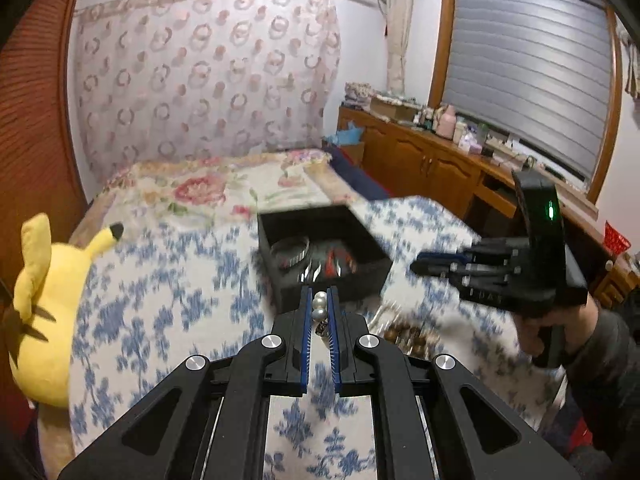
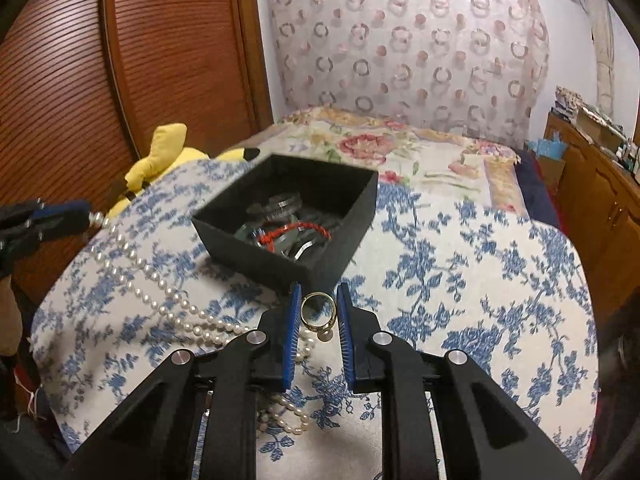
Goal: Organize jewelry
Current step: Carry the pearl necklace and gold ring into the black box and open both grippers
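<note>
A black open box [image 2: 280, 256] with bracelets and a red cord inside stands on the blue-flowered cloth; it also shows in the left wrist view [image 1: 320, 258]. My left gripper [image 1: 319, 294] is shut on a pearl necklace [image 1: 319, 308]; the strand [image 2: 160, 292] trails across the cloth from it in the right wrist view, where the left gripper [image 2: 86, 216] shows at far left. My right gripper [image 2: 319, 296] is shut on a gold ring [image 2: 317, 312] with a pearl, just in front of the box. It appears at right in the left wrist view [image 1: 416, 262].
A yellow plush toy [image 1: 44, 320] lies at the left edge of the bed. A brown bead bracelet [image 1: 408, 334] lies on the cloth. A wooden wardrobe [image 2: 120, 60] is left, a wooden cabinet [image 1: 440, 160] with clutter right.
</note>
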Tool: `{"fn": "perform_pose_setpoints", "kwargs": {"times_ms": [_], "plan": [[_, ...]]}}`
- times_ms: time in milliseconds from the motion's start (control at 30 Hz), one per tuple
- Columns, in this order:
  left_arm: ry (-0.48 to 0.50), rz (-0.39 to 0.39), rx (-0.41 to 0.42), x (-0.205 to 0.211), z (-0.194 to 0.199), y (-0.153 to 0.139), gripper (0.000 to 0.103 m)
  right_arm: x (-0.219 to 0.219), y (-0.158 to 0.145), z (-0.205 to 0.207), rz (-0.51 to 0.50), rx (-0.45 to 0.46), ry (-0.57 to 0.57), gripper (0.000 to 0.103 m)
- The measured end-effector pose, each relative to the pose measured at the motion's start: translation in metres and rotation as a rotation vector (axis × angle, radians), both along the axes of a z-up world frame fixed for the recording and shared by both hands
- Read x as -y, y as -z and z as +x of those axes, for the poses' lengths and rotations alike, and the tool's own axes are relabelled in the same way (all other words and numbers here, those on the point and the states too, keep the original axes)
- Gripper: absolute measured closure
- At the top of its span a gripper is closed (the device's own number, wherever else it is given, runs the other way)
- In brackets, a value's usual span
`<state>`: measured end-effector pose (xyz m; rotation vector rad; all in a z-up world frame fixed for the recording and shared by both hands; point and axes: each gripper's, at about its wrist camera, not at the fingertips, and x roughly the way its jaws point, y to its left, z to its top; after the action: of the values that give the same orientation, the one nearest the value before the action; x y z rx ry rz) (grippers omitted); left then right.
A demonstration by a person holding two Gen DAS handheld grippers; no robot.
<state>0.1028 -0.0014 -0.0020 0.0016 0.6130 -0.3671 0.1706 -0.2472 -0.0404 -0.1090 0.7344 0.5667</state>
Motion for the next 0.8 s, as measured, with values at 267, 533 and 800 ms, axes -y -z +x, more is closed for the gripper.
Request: {"fn": "perform_pose_setpoints", "kwargs": {"times_ms": [267, 533, 800], "plan": [[0.008, 0.007, 0.077, 0.01, 0.016, -0.048, 0.097, -0.001, -0.02, -0.004, 0.02, 0.037, -0.009, 0.083], [0.009, 0.028, 0.127, 0.019, 0.033, -0.081, 0.097, -0.007, -0.032, 0.0, 0.027, 0.063, -0.02, 0.083], [-0.009, 0.023, 0.187, 0.02, 0.051, -0.114, 0.096, -0.014, -0.041, 0.014, 0.029, 0.08, -0.024, 0.083]]}}
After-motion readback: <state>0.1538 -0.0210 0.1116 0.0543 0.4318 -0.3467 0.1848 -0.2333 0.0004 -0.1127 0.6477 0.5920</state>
